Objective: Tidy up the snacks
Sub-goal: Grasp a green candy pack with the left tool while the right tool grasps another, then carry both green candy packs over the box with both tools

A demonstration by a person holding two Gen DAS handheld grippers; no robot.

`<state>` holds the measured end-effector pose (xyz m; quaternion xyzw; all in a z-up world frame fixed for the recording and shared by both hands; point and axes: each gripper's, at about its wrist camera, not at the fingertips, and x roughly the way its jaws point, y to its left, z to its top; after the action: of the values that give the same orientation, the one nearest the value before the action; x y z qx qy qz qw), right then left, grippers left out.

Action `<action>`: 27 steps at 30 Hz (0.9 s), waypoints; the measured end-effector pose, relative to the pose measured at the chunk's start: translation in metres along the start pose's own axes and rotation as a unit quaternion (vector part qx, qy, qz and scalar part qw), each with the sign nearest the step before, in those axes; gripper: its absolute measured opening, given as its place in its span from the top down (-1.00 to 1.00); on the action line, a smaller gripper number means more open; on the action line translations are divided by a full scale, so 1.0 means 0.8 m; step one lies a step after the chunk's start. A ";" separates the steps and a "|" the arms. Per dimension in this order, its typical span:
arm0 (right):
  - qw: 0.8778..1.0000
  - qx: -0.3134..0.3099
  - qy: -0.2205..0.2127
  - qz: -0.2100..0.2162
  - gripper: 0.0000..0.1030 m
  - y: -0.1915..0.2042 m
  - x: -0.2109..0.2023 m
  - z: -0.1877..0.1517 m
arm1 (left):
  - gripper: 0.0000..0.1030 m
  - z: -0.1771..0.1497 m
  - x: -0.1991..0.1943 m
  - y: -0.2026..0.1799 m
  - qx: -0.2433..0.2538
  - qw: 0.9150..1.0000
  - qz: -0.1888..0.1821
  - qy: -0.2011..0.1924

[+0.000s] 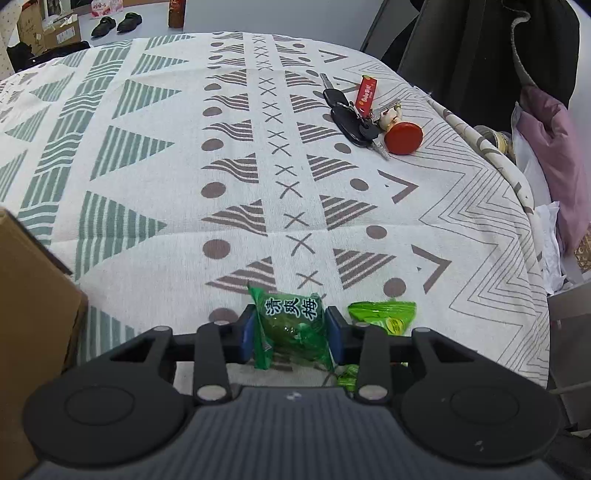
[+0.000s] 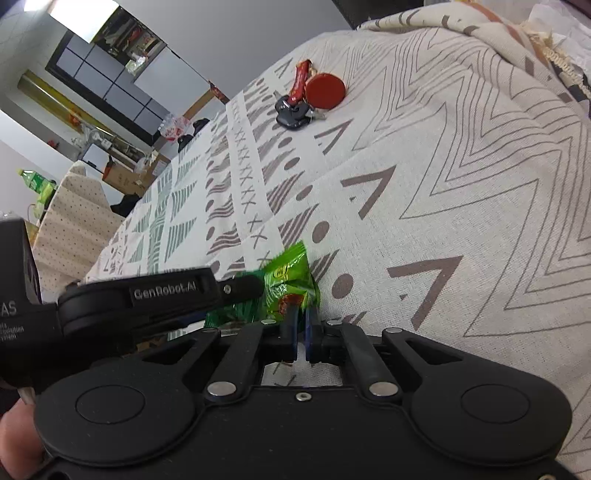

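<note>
Left claw (image 1: 290, 332) clamps a dark-green plum packet (image 1: 291, 328); right claw (image 2: 301, 325) pinches a bright-green packet (image 2: 288, 273).

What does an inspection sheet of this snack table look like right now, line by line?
Surface: patterned tablecloth, wrinkled.
Job's things: dark green plum candy between the left pads; light green snack packet beside it; cardboard box at left.
Clutter: key bunch with red tag and red round charm.
Grippers: left hand-held gripper shut on the candy; right hand-held gripper nearly shut at the packet's edge.
Cables: nothing seen.
Surroundings: shoes, boxes.
</note>
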<state>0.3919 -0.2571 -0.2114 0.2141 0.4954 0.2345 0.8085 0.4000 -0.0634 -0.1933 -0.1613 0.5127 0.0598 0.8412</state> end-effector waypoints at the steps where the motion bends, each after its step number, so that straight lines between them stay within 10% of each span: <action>1: 1.000 0.000 -0.002 0.001 0.95 0.000 -0.002 0.000 | 0.31 -0.002 -0.003 0.000 0.001 1.000 0.005 -0.003; 27: 0.996 -0.003 -0.087 -0.008 0.97 0.063 -0.110 -0.029 | 0.32 -0.057 -0.191 0.062 -0.028 0.998 0.000 -0.053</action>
<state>0.3277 -0.2664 -0.1307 0.2270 0.4240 0.2102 0.8512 0.2767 -0.0221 -0.0881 -0.1812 0.4655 0.0821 0.8624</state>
